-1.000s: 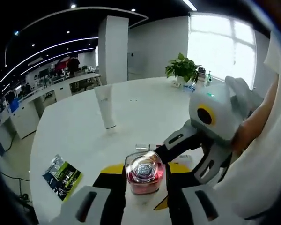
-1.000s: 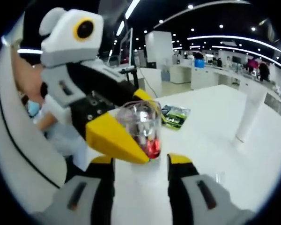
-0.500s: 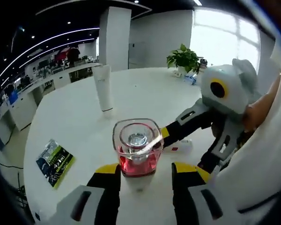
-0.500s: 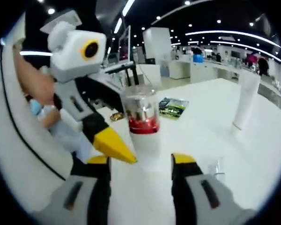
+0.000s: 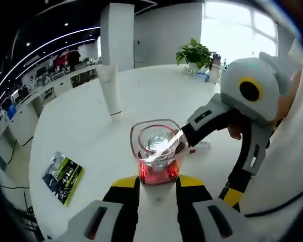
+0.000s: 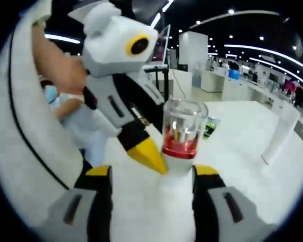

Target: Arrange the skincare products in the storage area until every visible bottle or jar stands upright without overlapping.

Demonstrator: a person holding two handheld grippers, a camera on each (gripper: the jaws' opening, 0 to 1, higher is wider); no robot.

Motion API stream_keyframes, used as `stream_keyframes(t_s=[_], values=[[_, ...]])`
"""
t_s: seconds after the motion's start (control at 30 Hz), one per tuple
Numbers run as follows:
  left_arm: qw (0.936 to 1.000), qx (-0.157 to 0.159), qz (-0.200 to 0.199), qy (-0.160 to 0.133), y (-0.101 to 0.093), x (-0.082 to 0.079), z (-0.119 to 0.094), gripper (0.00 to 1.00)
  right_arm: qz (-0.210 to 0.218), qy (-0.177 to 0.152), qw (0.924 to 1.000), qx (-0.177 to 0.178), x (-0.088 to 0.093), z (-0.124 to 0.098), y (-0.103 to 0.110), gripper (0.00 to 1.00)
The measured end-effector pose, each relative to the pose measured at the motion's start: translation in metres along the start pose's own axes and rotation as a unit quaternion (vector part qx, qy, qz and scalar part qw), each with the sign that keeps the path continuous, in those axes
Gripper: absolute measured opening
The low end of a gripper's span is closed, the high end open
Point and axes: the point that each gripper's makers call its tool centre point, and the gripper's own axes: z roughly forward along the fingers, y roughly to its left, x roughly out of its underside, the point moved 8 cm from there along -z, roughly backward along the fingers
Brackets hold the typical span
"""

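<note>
A bottle with a clear cap, a red band and a white body stands upright on the white table. My left gripper is shut on its white body, both yellow tips pressed against it. In the right gripper view the bottle rises between the jaws of my right gripper, which stand wide apart and open. The left gripper's yellow fingertip touches the bottle's left side there. One dark finger of the right gripper lies just beside the cap. A white tube stands upright further back.
A green packet lies flat near the table's left edge. A small white item lies behind the bottle. A potted plant stands at the far side. A person's arm is behind the left gripper. The white tube is off to the right.
The bottle went from tipped toward the left camera to upright. The left jaws, apart half a second ago, have closed onto its white body. The right jaws have spread a little wider.
</note>
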Motion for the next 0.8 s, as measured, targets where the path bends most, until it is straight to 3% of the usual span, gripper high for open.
stream_keyframes(t_s=[0.27,0.43,0.6,0.8], values=[[0.9978,0.018,0.055,0.032,0.004,0.004,-0.002,0.28,0.027,-0.004,0.9996,-0.008,0.005,-0.007,0.007,0.50],[0.9974,0.023,0.059,0.036,0.007,0.003,-0.003,0.29,0.024,0.001,0.9988,-0.042,0.008,-0.005,0.021,0.33],[0.9970,0.027,0.063,0.036,0.008,0.004,-0.003,0.29,0.025,0.011,0.9984,-0.050,0.011,-0.003,0.028,0.36],[0.9970,0.025,0.063,0.037,0.008,0.004,-0.004,0.29,0.048,-0.014,0.9988,0.005,0.007,-0.014,0.004,0.47]])
